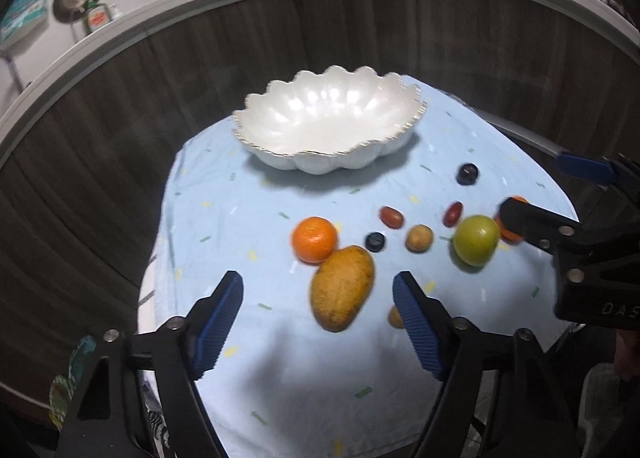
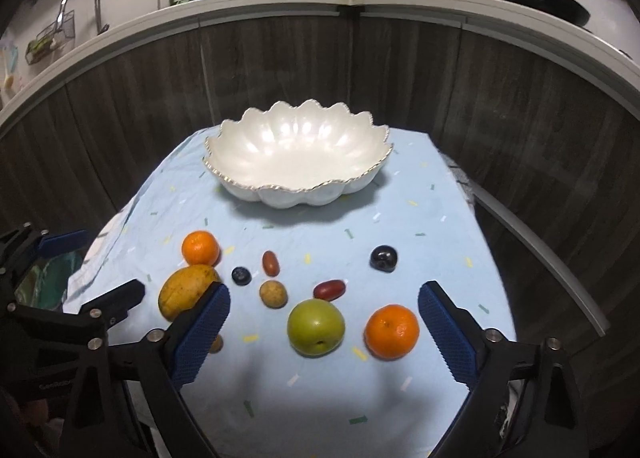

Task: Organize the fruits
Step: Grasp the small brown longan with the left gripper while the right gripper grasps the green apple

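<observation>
The left tool (image 1: 318, 292) stands wide open and empty, as does the right tool (image 2: 324, 312). Just ahead of the left one lies the mango (image 1: 343, 288), well short of the white bowl (image 1: 280, 145) and touching an orange (image 1: 314, 239) on its bowl side. It looks heavy, smooth and easily bruised; a gentle grip across its narrow middle seems best. The green fruit (image 2: 316, 327) sits between the right tool's fingers, with another orange (image 2: 392, 331) beside it.

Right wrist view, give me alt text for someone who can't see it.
The open right gripper hangs over a light blue cloth, framing a green apple and an orange. Beyond them lie smaller fruits, a mango, a second orange and an empty white scalloped bowl.
</observation>
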`<state>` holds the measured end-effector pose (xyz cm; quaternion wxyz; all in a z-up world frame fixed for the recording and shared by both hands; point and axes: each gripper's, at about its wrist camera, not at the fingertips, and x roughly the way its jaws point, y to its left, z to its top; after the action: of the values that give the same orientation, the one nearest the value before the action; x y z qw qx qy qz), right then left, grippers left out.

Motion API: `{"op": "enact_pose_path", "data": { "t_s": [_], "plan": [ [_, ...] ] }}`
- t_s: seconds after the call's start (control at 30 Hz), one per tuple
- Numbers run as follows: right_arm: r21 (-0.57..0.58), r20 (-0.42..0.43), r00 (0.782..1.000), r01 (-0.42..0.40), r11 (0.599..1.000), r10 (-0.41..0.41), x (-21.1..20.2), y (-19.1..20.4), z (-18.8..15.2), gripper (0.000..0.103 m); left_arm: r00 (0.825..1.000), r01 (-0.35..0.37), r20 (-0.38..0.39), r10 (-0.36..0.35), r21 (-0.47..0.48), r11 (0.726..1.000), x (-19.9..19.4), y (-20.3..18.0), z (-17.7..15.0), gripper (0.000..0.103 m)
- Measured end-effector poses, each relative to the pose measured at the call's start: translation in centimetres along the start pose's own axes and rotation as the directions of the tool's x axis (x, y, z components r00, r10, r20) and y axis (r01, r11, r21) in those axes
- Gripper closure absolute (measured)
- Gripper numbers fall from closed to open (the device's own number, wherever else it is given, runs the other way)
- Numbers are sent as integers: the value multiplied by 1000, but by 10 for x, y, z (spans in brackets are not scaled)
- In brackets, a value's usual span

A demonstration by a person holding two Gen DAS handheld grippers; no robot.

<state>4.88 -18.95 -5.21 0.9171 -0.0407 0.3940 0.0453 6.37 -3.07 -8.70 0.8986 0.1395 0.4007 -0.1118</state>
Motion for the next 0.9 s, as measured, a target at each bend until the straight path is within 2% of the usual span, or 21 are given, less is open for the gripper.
{"op": "enact_pose_path", "data": {
  "t_s": [0.07,0.13,0.37,0.57,0.7,0.9],
  "plan": [
    [-9,-8,1000,-11,1000,11,4,0,-2,10,1000,5,0,-5,26,1000,2,-7,-2,27],
    [-20,-17,1000,-24,999,24,7,0,-4,15,1000,15,-1,-15,52,999,4,-14,-3,27],
    [-26,-59,997,-60,998,59,20,-3,-12,25,998,60,-40,-56,121,991,18,-36,-10,41],
    [-41,-81,995,-67,997,64,31,-5,-18,29,992,97,-99,-84,133,986,36,-45,-16,56],
    [-42,-90,994,-69,997,65,37,-6,-20,29,988,113,-124,-96,141,984,46,-50,-20,59],
    [-37,-116,990,-88,995,84,51,-7,-24,35,981,134,-161,-110,143,981,59,-54,-27,68]
  ]
}}
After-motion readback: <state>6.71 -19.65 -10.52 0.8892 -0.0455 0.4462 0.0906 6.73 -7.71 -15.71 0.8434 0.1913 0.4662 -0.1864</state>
